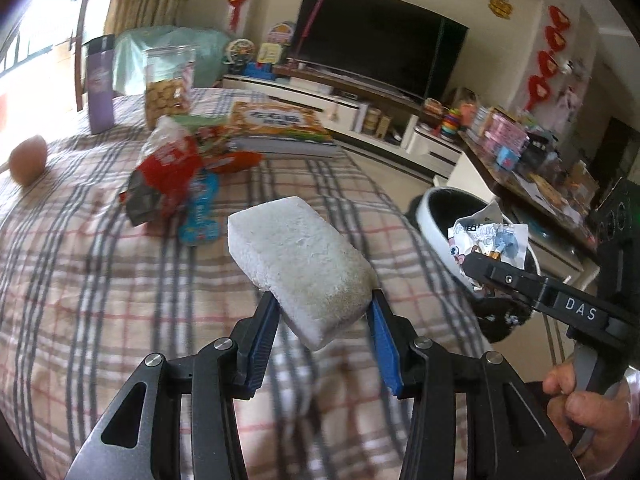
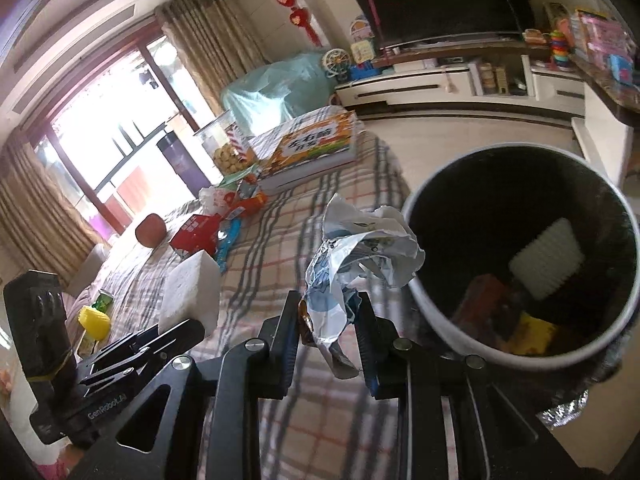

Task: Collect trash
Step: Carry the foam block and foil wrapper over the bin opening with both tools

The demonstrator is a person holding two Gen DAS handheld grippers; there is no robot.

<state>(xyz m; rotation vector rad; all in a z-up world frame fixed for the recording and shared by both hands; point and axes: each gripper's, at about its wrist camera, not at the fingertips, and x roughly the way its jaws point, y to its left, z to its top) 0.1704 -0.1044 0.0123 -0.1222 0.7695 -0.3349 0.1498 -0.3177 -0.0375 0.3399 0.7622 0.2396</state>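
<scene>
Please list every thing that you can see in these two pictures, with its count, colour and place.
foam block: one, white, held between the left gripper's pads
crumpled wrapper: one, white and blue, held in the right gripper beside the bin
bin: one, white rim, black inside, beside the table; trash already lies in it
table cloth: one, checked beige and grey
snack wrappers: a small pile, red, blue, orange, mid-table
books: a stack, orange cover, far end
biscuit jar: one, clear
purple box: one, far left
television: one, black, by the wall
left gripper: black, blue pads
right gripper: black
hand: one, on the right gripper's handle
</scene>
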